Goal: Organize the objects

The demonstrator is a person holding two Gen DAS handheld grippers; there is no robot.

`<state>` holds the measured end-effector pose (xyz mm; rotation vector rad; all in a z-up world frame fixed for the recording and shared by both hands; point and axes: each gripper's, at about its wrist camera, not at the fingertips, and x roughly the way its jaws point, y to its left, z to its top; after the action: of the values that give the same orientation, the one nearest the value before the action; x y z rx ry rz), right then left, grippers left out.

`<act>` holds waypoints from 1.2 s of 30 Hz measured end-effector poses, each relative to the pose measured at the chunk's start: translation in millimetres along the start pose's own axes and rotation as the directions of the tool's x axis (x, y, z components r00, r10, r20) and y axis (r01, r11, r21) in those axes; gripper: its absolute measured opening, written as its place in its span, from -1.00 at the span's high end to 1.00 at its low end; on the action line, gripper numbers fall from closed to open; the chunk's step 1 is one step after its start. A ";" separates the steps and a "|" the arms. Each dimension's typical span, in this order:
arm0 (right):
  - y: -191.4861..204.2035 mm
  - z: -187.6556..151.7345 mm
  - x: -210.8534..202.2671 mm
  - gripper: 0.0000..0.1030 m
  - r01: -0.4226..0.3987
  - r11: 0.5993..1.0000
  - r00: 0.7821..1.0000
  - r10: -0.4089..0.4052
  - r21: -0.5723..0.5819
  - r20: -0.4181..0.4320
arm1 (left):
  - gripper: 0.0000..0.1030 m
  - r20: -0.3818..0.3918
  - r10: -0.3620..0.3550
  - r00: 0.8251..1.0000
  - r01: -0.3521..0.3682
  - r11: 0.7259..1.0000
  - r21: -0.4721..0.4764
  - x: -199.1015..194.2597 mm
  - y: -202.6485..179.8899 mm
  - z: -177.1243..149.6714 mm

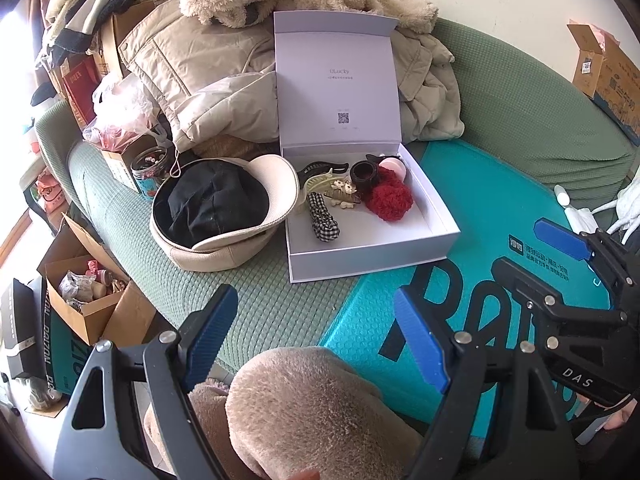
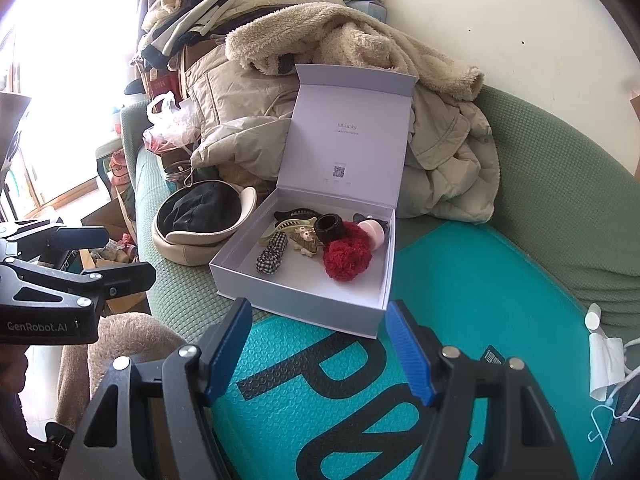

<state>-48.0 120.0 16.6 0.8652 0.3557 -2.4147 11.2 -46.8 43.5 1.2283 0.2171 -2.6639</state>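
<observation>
My left tool (image 1: 316,340) and right tool (image 2: 320,348) both stand open with nothing between the pads, hovering over a teal mat (image 2: 460,280) on the green sofa (image 1: 256,300). Bare mat lies between them and the white box (image 2: 304,300), lid propped upright. Inside, toward the back, lie a red scrunchie (image 2: 346,258) and a checked scrunchie (image 2: 272,256), its long axis slanting toward the box's near-left corner. A cream hat (image 1: 224,220) touches the box's left wall.

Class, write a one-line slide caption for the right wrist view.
Both open grippers, right and left, hover before a white box holding a red scrunchie and hair clips.
</observation>
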 end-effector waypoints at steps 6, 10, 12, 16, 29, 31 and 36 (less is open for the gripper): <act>2.2 -1.3 -2.8 -0.36 0.004 1.000 1.000 -0.004 -0.007 0.001 | -0.54 0.004 0.003 1.000 -0.003 1.000 0.008 -3.7 -2.1 -2.1; 2.7 -0.4 -5.5 -0.36 0.007 1.000 1.000 -0.007 -0.010 0.007 | -0.54 0.014 0.003 1.000 -0.003 1.000 0.009 -9.9 -2.3 -2.6; 3.7 0.1 -7.0 -0.36 0.009 1.000 1.000 -0.009 -0.012 0.010 | -0.54 0.015 0.001 1.000 -0.001 1.000 0.009 -11.8 -2.1 -3.1; 6.2 1.0 -8.6 -0.36 0.009 1.000 1.000 -0.009 -0.018 0.012 | -0.54 0.016 0.003 1.000 -0.004 1.000 0.007 -13.6 -1.4 -4.1; 8.7 2.4 -7.2 -0.36 0.000 1.000 1.000 0.001 -0.022 0.008 | -0.54 0.018 0.010 1.000 -0.010 1.000 0.002 -16.9 2.3 -7.2; 8.4 2.2 -6.4 -0.36 0.000 1.000 1.000 0.001 -0.021 0.006 | -0.54 0.015 0.010 1.000 -0.010 1.000 0.002 -16.7 2.2 -7.8; 8.9 0.2 -4.9 -0.36 -0.005 1.000 1.000 0.005 -0.020 0.002 | -0.54 0.012 -0.001 1.000 0.001 1.000 0.003 -15.6 -0.2 -7.3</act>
<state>-39.8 114.6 19.3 0.8538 0.3765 -2.4032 26.4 -43.2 50.7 1.2123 0.2117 -2.6725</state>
